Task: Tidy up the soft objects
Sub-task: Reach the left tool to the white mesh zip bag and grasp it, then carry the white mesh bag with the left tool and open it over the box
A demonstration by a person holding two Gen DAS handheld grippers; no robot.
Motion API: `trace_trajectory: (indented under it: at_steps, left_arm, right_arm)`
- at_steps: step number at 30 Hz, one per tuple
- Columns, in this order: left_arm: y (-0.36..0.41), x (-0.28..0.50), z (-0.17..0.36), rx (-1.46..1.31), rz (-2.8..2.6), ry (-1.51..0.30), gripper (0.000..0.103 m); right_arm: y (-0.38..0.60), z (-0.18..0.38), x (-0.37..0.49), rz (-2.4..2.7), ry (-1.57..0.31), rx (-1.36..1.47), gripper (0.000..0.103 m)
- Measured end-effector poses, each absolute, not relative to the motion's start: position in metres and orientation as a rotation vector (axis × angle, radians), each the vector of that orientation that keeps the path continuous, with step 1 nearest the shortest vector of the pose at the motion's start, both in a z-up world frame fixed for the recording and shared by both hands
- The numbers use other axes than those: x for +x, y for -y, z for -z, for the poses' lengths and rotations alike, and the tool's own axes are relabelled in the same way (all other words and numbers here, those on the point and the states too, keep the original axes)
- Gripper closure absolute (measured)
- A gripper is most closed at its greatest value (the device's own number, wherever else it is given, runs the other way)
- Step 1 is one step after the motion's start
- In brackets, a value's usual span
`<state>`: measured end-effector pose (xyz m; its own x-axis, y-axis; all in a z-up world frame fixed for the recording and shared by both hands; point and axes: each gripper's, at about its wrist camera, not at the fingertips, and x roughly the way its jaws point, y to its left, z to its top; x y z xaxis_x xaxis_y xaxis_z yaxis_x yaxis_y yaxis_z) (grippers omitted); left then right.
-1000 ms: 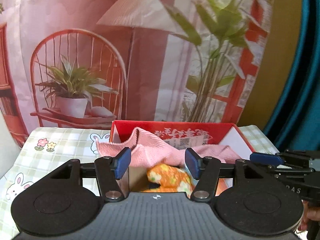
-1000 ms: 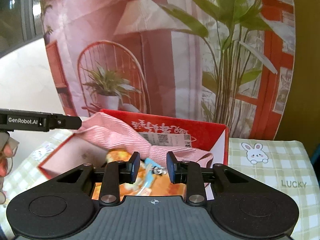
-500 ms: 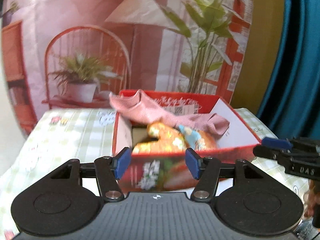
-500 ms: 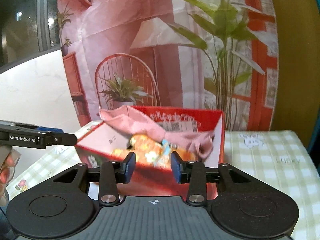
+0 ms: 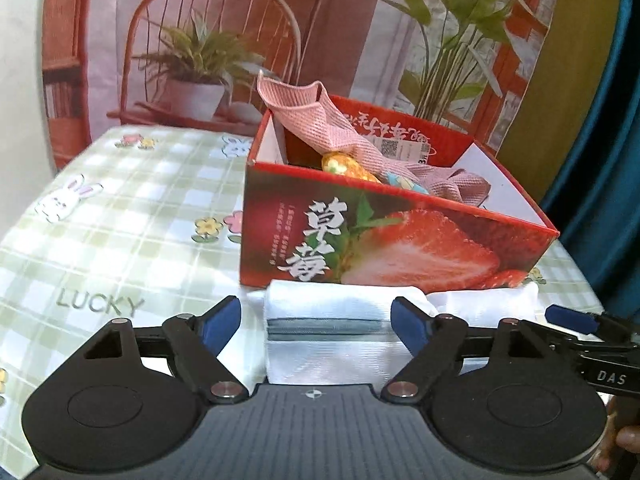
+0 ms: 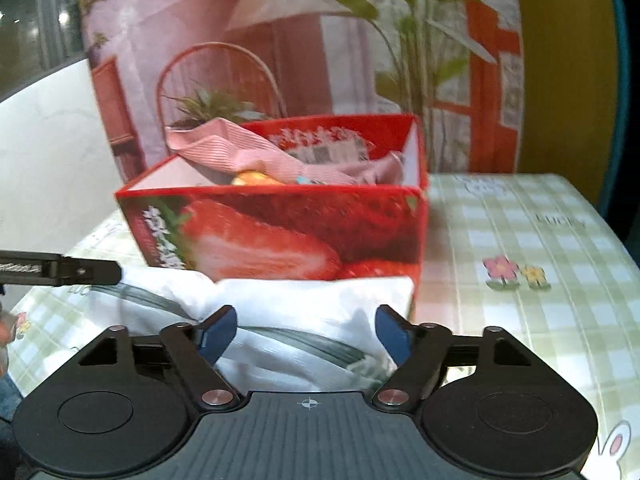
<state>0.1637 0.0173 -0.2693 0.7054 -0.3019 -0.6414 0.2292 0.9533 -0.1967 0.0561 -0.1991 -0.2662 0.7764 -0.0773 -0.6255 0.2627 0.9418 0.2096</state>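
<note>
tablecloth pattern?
Pale green and white check with bunnies, flowers and "LUCKY" lettering on the tablecloth; clearest in the left wrist view.

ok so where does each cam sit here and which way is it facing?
Left wrist: on the left gripper, low over the table, facing the strawberry box past a folded white cloth; own fingers open, right gripper at the right edge.
Right wrist: on the right gripper, low, facing the same box across the white cloth; own fingers open, left gripper's tip at left.
Shared: box, pink towel inside it, white cloth, checked tablecloth.
</note>
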Motion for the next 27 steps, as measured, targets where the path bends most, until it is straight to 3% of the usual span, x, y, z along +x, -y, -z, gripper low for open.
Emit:
trace_trajectory:
  at_steps: [3, 6, 14, 18, 27]
  left_arm:
    - [-0.013, 0.168, 0.276, -0.112, 0.309, -0.759, 0.019]
    - [-0.012, 0.17, 0.284, -0.134, 0.331, -0.78, 0.019]
    - [-0.015, 0.176, 0.296, -0.212, 0.398, -0.838, 0.019]
    - [-0.012, 0.175, 0.299, -0.234, 0.428, -0.848, 0.021]
    - [-0.01, 0.171, 0.294, -0.219, 0.45, -0.809, 0.066]
  right_arm:
    - [0.205, 0.273, 0.059, 0.205, -0.677, 0.317, 0.019]
    - [0.208, 0.28, 0.064, 0.192, -0.691, 0.331, 0.018]
    - [0.209, 0.291, 0.079, 0.135, -0.738, 0.387, 0.02]
    - [0.205, 0.294, 0.082, 0.101, -0.751, 0.391, 0.026]
    - [0.197, 0.289, 0.084, 0.036, -0.744, 0.375, 0.063]
